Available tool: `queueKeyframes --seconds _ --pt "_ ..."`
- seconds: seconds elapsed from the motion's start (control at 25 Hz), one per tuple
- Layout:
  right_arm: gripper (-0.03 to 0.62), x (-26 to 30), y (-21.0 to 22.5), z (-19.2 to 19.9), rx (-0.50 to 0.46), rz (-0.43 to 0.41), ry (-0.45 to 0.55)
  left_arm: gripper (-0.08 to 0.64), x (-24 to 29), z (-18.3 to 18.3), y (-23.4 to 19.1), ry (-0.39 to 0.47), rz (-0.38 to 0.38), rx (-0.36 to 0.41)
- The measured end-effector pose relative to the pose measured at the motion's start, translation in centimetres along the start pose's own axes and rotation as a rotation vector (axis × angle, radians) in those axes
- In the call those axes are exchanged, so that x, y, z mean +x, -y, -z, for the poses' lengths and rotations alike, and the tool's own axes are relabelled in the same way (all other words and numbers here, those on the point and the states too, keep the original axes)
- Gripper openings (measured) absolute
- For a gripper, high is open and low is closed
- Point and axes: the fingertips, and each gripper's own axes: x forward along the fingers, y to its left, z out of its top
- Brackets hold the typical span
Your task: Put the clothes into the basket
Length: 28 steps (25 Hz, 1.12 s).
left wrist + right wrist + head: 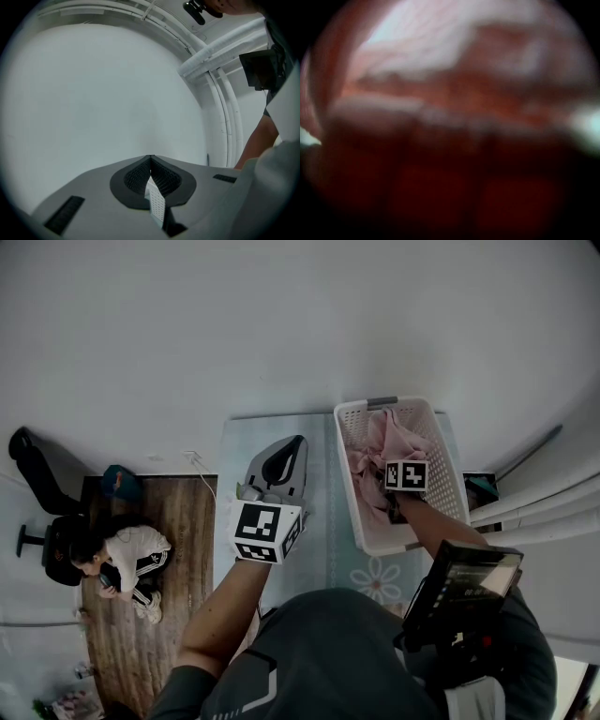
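Note:
A white plastic basket (pixel 349 486) stands on the table at the right, with pink clothes (pixel 386 439) piled inside. My right gripper (pixel 406 474) reaches down into the basket; only its marker cube shows, and the jaws are buried in the fabric. The right gripper view is filled by blurred pink cloth (pixel 454 70) pressed close to the lens, so the jaws cannot be made out. My left gripper (pixel 296 444) hovers over the table left of the basket, jaws shut and holding nothing. In the left gripper view the left gripper (pixel 150 159) points at a bare white wall.
The table has a pale blue cloth with a flower print (pixel 323 549). A person (pixel 127 559) crouches on the wooden floor at the left, near a black chair (pixel 37 486). White pipes (pixel 534 512) run past the basket's right side.

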Motion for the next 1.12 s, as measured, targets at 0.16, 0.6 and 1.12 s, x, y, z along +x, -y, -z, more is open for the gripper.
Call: queueKeyframes --seconds 0.16,0.6,1.12 --pt "0.36 0.9 -0.1 1.1 0.019 -0.024 -0.046 0.009 0.3 0.3 0.1 0.001 0.0 -0.007" --pt "0.36 1.5 -0.4 2.6 0.028 -0.049 -0.128 0.009 0.1 0.3 -0.2 0.0 -0.01 -0.014" --pt "0.424 0.6 -0.1 2.1 0.089 -0.033 -0.147 0.009 -1.1 -1.1 0.8 0.029 0.029 -0.002"
